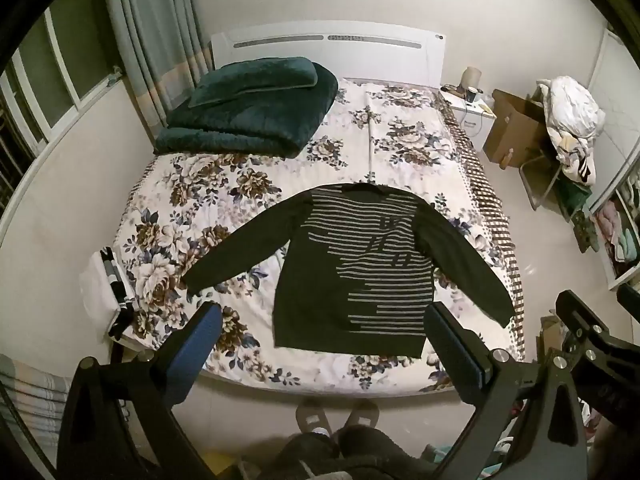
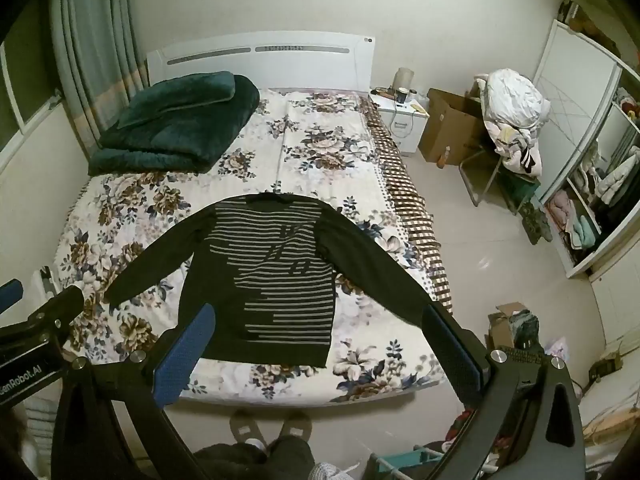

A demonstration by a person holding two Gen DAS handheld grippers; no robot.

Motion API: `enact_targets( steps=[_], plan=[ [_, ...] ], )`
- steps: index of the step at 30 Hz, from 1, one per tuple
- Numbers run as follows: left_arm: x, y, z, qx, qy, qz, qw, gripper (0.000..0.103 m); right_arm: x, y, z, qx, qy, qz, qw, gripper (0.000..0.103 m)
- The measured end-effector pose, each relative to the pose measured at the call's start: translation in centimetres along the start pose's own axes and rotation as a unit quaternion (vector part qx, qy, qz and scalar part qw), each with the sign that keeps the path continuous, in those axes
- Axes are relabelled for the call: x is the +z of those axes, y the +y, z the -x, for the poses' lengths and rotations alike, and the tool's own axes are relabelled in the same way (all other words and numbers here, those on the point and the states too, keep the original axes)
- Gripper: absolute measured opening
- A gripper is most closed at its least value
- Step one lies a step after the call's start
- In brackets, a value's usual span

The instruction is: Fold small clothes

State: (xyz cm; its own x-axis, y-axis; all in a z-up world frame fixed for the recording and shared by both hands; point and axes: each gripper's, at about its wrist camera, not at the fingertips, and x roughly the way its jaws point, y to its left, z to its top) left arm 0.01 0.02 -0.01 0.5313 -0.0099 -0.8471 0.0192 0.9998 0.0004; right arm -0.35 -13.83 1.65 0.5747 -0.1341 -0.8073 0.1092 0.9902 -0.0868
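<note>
Nearest the cameras, the person's slippered feet (image 1: 338, 416) stood at the foot of the bed (image 1: 248, 376), and above them both tools hung in the air, tilted down toward the mattress. The left gripper (image 1: 326, 326) stood wide, nothing between its blue pads; the right gripper (image 2: 320, 330) was spread just as wide and equally empty, its frame showing at the right edge of the left wrist view. Just beyond them lay the dark striped sweater (image 2: 276, 276), flat on the floral bedspread with its front up, hem toward the person and collar toward the headboard (image 2: 260, 54), so its long axis ran straight away from the grippers. The sleeves spread outward and down: the left sleeve (image 1: 236, 254) reached toward the left gripper's side, while the right sleeve (image 2: 380, 268) ended close under the right gripper's outer finger. Each arm therefore seemed nearer to its own sleeve, and the hem to both. Farther up the bed sat a folded green blanket (image 2: 172, 132), well apart from the sweater.
</note>
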Motion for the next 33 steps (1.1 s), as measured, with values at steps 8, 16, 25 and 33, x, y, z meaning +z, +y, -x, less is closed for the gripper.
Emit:
enact_targets(
  steps=[8, 16, 25, 33],
  plan=[
    [0.0, -0.04, -0.06, 0.002, -0.004, -0.002, 1.0, 0.103, 0.03, 0.08, 0.27, -0.001, -0.002, 0.0, 1.0, 0.103],
    [0.05, -0.16, -0.26, 0.001, -0.005, -0.001, 1.0, 0.103, 0.16, 0.22, 0.58, -0.001, -0.004, 0.001, 1.0, 0.103],
    [-0.07, -0.01, -0.01, 0.001, -0.009, -0.001, 1.0, 0.103, 0.23, 0.35, 0.81, -0.001, -0.005, 0.0, 1.0, 0.103],
    [-0.1, 0.02, 0.0, -0.001, -0.01, 0.0, 0.9999, 0.103, 0.3, 0.39, 0.97, -0.001, -0.005, -0.001, 1.0, 0.103]
  ],
)
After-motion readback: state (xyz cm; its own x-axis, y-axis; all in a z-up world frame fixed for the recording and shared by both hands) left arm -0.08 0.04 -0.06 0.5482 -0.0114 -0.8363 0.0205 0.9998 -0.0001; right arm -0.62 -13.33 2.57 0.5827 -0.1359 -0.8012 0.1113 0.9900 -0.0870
